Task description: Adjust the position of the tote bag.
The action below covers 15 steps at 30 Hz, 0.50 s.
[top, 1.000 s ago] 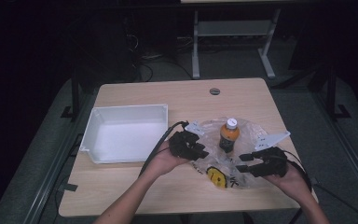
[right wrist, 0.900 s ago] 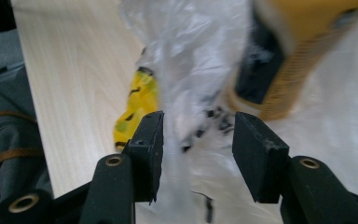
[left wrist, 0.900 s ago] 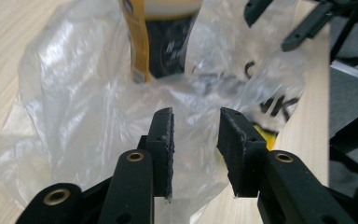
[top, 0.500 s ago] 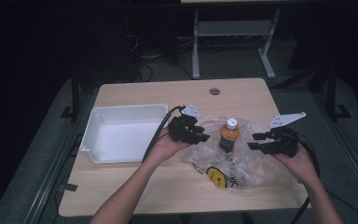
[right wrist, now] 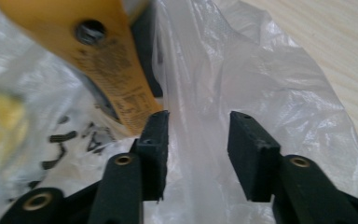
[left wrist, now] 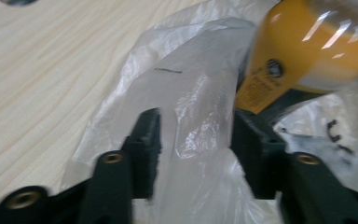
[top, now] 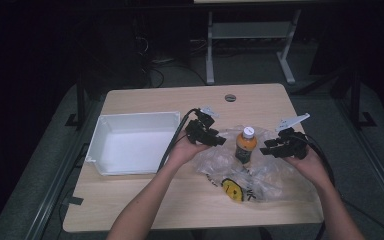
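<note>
An orange drink bottle with a white cap stands upright inside a crumpled clear plastic bag printed with a yellow mark. My left gripper is just left of the bottle and my right gripper just right of it, both at the bag's upper edge. In the left gripper view, the left gripper stands open with bag film between its jaws and the bottle beyond. The right gripper is open too, astride bag film, with the bottle close ahead on its left.
A white rectangular tray lies on the left part of the wooden table. A round cable hole sits near the far edge. Each gripper trails a cable. Dark floor and a metal frame lie beyond.
Both grippers have moved away from the near edge and up to the bag's top beside the bottle. The bag has shifted and spread a little.
</note>
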Tool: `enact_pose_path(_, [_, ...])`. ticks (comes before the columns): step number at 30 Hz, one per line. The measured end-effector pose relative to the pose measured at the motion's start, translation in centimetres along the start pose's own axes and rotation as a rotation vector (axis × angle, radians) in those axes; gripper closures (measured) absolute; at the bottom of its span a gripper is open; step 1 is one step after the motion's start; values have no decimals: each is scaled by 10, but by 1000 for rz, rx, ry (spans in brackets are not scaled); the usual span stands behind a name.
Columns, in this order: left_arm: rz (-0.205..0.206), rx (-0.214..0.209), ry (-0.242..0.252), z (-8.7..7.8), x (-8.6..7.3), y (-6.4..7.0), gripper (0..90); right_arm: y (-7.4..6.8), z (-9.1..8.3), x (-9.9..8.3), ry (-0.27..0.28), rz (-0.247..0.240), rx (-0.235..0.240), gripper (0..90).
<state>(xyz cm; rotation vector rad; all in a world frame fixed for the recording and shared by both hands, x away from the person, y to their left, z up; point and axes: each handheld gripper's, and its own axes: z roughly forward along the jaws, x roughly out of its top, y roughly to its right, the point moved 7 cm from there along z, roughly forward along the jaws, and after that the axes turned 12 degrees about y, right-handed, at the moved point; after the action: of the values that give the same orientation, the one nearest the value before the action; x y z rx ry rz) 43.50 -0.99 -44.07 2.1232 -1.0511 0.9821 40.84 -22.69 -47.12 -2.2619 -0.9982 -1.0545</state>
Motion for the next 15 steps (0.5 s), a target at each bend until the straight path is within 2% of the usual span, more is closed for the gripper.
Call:
enact_pose_path(4, [2, 44, -33, 10, -4, -5, 798, 5, 8, -3, -17, 2, -7, 727])
enact_pose_path(6, [11, 53, -73, 14, -9, -8, 860, 7, 11, -5, -24, 15, -3, 805])
enact_pose_path(9, [21, 94, -120, 19, -16, -13, 893, 9, 15, -10, -45, 34, -2, 895])
enact_pose_path(10, [13, 98, -132, 19, -17, -14, 895, 11, 17, -11, -50, 27, 1, 897])
enact_pose_path(12, [16, 115, -150, 21, -20, -16, 898, 10, 19, -13, -64, 49, 3, 899])
enact_pose_path(15, [17, 140, -184, 26, -24, -16, 899, 10, 24, -15, -73, 43, -5, 900])
